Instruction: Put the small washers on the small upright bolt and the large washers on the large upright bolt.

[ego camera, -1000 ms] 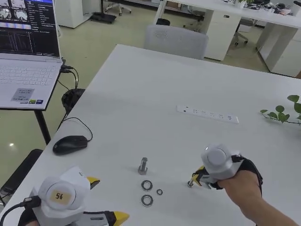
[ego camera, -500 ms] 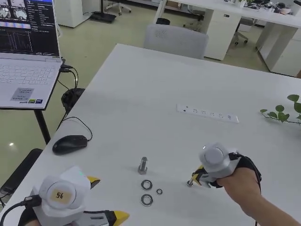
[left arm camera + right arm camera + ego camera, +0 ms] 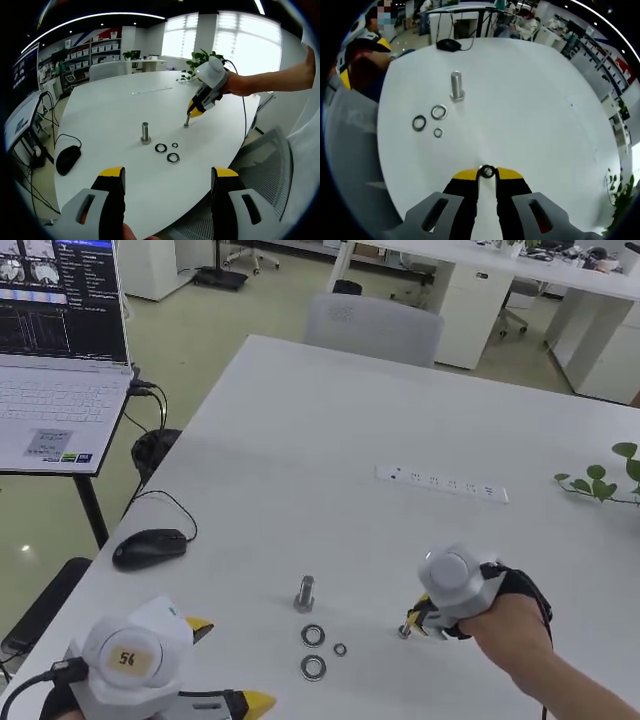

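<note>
The left gripper (image 3: 226, 662) and right gripper (image 3: 418, 616) are showing grey shells and yellow-tipped black jaws; the left is carrying a "56" sticker (image 3: 126, 657) and a black cable (image 3: 30, 687).

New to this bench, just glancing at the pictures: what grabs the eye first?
The right gripper, at the near right of the table, has its yellow jaws shut on a small round metal part; washer or bolt top, I cannot tell. Left of it in the head view stands the large upright bolt, three loose washers lying just in front. The left gripper hangs open at the near edge.
</note>
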